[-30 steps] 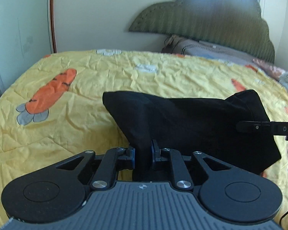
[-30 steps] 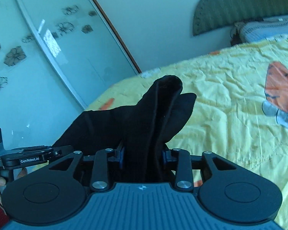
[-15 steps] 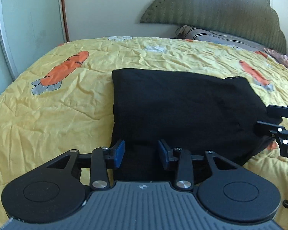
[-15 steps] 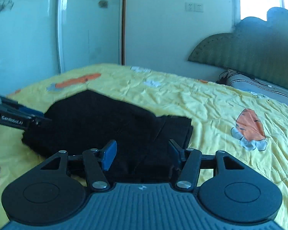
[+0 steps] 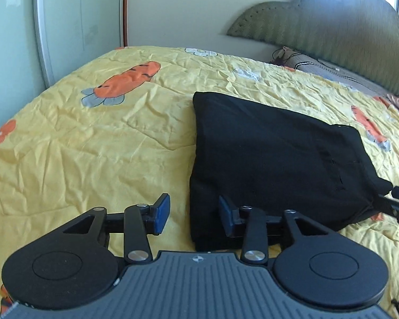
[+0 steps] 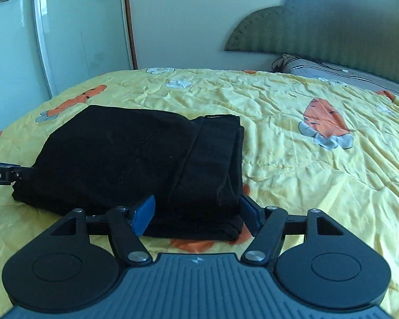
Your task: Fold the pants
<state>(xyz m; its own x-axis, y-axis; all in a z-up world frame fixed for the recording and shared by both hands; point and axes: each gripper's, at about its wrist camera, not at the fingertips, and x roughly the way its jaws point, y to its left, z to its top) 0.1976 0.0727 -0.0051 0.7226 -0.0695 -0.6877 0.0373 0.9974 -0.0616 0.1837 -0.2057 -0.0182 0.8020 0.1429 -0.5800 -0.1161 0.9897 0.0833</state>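
Note:
The black pants point(image 5: 274, 159) lie folded into a flat rectangle on the yellow bedspread point(image 5: 93, 138). My left gripper point(image 5: 194, 216) is open and empty at the near left corner of the stack. My right gripper point(image 6: 198, 215) is open and empty, its jaws wide on either side of the near right end of the pants point(image 6: 146, 156), where several layered edges show. The right gripper's fingertips point(image 5: 396, 199) show at the right edge of the left wrist view, and the left gripper's fingers point(image 6: 2, 175) at the left edge of the right wrist view.
The bedspread has orange carrot prints point(image 5: 127, 79) and wrinkles. A green scalloped headboard point(image 6: 332, 26) and a grey pillow point(image 6: 332, 73) stand at the far end. Sliding glass doors point(image 6: 79, 26) line the left wall.
Both grippers opened and let go of the pants, which dropped from being held up to lying flat and folded. Both grippers have drawn back a little, the left one also shifting left.

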